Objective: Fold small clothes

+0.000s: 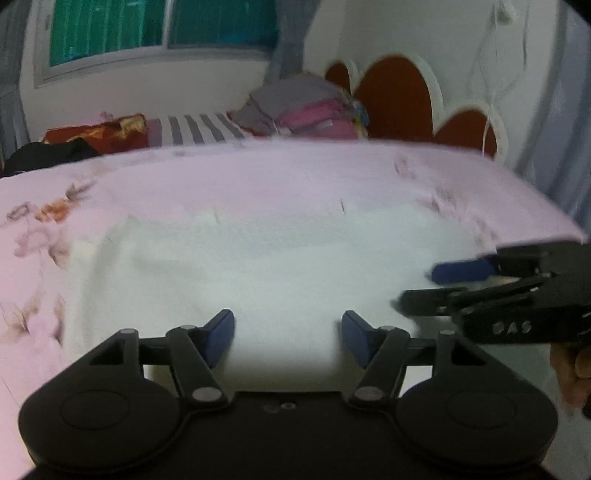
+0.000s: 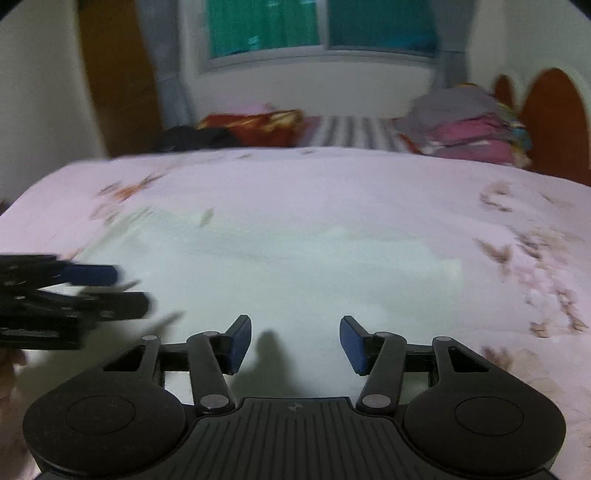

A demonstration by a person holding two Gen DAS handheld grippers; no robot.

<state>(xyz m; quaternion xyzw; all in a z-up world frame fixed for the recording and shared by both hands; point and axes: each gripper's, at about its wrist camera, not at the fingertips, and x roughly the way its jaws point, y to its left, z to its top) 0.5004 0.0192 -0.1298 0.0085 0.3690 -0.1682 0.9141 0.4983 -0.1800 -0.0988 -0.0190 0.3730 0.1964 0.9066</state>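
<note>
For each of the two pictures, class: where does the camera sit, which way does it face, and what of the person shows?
Left wrist: on the left claw, facing across the white garment towards the window; the right claw and fingers enter at right.
Right wrist: on the right claw, facing likewise; the left claw enters at left.
Shared: garment, pink floral sheet, window, clothes pile.
</note>
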